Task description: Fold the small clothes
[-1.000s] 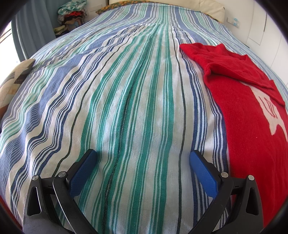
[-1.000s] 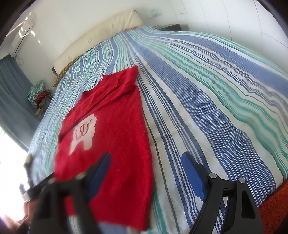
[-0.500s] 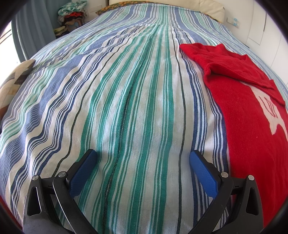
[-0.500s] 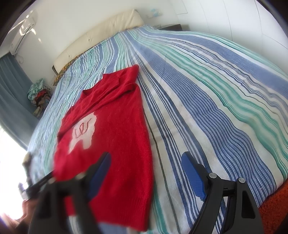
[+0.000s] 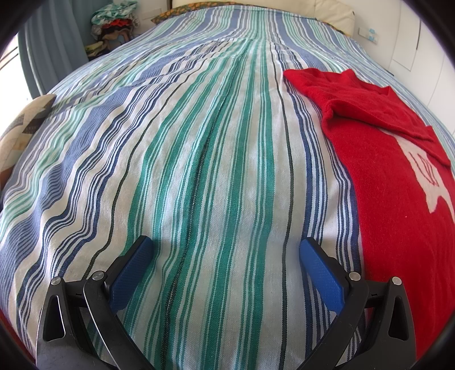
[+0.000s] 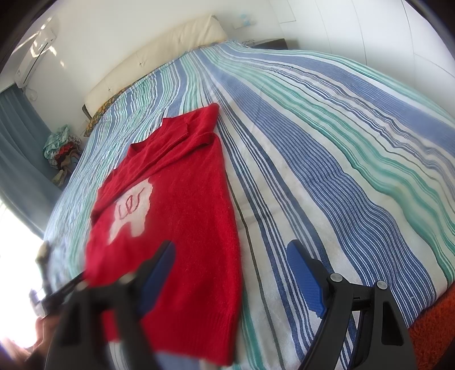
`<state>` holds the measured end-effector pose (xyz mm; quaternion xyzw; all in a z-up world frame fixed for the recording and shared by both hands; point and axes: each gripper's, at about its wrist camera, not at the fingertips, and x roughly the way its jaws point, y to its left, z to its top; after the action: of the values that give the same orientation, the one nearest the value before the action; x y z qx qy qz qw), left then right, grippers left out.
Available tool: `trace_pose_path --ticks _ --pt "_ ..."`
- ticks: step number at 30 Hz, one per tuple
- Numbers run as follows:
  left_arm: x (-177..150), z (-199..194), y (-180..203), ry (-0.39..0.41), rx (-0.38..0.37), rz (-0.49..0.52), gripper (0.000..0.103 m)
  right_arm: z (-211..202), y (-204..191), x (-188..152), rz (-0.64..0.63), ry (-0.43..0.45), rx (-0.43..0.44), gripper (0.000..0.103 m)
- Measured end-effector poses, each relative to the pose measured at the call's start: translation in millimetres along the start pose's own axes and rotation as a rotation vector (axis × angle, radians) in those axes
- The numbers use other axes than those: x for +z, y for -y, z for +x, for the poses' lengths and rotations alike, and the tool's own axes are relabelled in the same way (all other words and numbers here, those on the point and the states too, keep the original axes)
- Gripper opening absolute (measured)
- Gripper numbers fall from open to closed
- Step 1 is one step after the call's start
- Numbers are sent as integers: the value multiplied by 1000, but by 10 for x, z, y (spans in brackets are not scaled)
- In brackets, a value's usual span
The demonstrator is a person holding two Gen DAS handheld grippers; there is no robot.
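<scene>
A small red sweater (image 6: 182,216) with a white patch on its front lies flat on the striped bedspread (image 6: 327,148), sleeves folded across its chest. In the left wrist view the sweater (image 5: 398,182) lies at the right. My left gripper (image 5: 227,250) is open and empty, low over bare bedspread (image 5: 199,159) to the left of the sweater. My right gripper (image 6: 230,253) is open and empty above the sweater's lower right part. Its left finger hangs over the red cloth, its right finger over the stripes.
A cream headboard (image 6: 159,57) stands at the far end of the bed. A pile of clothes (image 5: 113,20) sits beside the bed by the blue curtain. A patterned cushion (image 5: 25,125) lies at the left bed edge. An orange rug (image 6: 435,335) shows below the bed's near edge.
The left gripper has not moved. The right wrist view has shifted slightly, so the sweater sits a little higher in it.
</scene>
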<state>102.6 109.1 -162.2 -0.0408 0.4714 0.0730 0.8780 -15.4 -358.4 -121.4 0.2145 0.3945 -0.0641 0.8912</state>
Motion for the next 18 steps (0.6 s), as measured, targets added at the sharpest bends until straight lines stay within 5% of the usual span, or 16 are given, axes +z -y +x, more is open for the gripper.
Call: trace_pose_path --ticks 18 --pt "-6 -4 9 1 1 1 103 -26 8 11 4 9 2 80"
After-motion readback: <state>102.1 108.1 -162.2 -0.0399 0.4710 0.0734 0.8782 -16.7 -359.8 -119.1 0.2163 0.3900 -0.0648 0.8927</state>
